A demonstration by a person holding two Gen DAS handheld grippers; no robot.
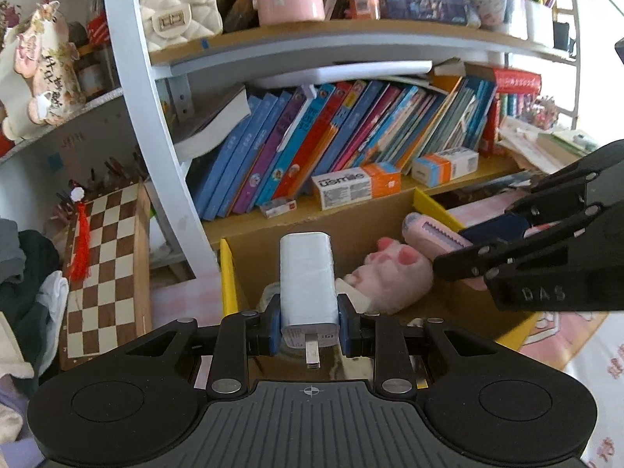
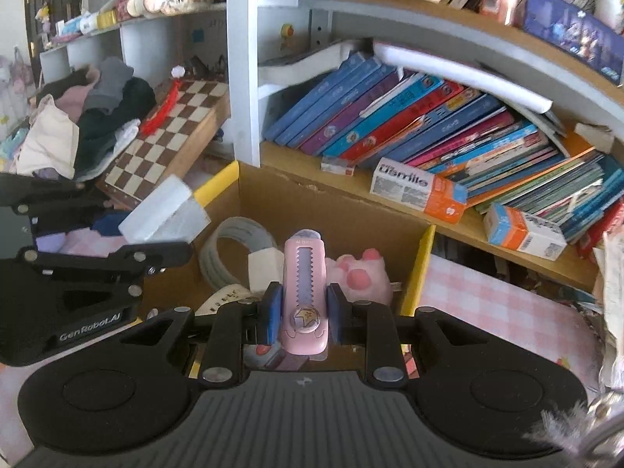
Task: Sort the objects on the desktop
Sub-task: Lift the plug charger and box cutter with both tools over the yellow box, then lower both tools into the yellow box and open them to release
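From the left wrist, the left gripper (image 1: 309,329) clamps a white charger (image 1: 308,286) over the cardboard box (image 1: 425,210), which holds a pink plush paw (image 1: 394,273). From the right wrist, the right gripper (image 2: 300,318) grips a pink utility knife (image 2: 304,296) above the same box (grey coiled cable (image 2: 234,251) inside).

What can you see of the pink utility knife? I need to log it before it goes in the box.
The pink plastic utility knife is a slim rounded body with a lilac toothed slider track along its top and a round star button near its rear end. No blade shows. It lies lengthwise, clamped at its sides by the right gripper, held over the open cardboard box.
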